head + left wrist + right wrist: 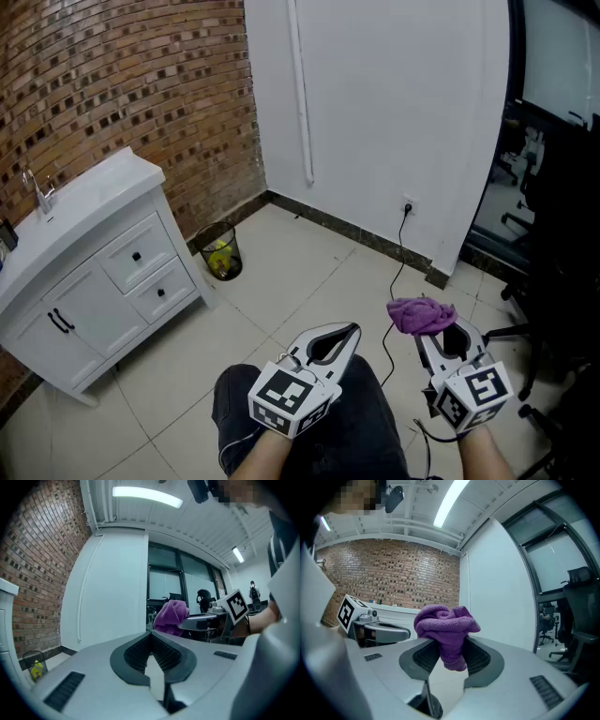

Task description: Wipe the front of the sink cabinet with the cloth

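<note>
A white sink cabinet [103, 281] with drawers, doors and black handles stands at the left against the brick wall. My right gripper [428, 325] is shut on a bunched purple cloth [421, 315], which bulges above the jaws [446, 632]. It is held low at the right, far from the cabinet. My left gripper [349, 331] is shut with nothing in it, beside the right one; its jaws meet at the tips [151, 635]. The cloth [171, 617] also shows in the left gripper view. Both grippers hover over the person's lap.
A black wire wastebasket [220, 251] with yellow contents stands right of the cabinet. A tap [37, 192] sits on the sink top. A black cable [397, 272] runs from a wall socket across the tiled floor. Office chairs [553, 281] stand at the right.
</note>
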`<state>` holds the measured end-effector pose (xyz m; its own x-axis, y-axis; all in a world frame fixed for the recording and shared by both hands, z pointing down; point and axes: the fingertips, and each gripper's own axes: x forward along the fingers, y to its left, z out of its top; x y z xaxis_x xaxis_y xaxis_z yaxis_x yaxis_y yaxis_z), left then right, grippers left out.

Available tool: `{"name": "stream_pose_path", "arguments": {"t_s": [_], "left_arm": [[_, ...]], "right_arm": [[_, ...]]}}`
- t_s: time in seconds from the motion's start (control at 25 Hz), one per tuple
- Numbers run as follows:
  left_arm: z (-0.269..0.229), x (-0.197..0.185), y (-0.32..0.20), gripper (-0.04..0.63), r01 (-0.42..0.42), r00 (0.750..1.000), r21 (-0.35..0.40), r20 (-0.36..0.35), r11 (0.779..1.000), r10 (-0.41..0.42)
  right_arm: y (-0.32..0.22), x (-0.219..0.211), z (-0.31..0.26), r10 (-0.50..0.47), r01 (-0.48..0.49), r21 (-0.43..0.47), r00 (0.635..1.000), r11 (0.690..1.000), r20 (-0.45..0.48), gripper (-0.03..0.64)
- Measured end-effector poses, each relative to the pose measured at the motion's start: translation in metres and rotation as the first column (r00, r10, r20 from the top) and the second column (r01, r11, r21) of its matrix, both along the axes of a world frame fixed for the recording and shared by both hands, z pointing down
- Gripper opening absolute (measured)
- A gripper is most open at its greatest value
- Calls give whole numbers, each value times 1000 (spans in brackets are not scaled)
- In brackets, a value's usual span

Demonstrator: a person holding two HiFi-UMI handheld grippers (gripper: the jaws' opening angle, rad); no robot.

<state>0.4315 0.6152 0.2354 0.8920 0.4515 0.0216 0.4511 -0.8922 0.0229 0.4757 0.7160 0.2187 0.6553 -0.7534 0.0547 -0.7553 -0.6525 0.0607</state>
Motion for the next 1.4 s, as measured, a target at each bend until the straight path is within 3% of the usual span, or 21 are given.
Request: {"name": "stream_pose_path", "arguments": {"t_s": [0.36,0.8,1.08,1.4], "left_arm": [[-6,-3,-28,3,48,999,0,-7,999,-48],[-7,-40,-112,3,228,973,29,15,973,-228],[-9,-97,-193,3,376,926,36,2,926,-377],[-17,-179,-283,3,559,829,14,-4,829,-559]], "right_arm": [[-46,-5,-2,-69,69,36,998,997,-2,144],[-140,-29,-3,-256,255,86,967,963,8,144],[-227,-78,1,-407,405,95,913,910,12,144],[-336,-150,-10,-603,598,119,798,792,4,144]]}}
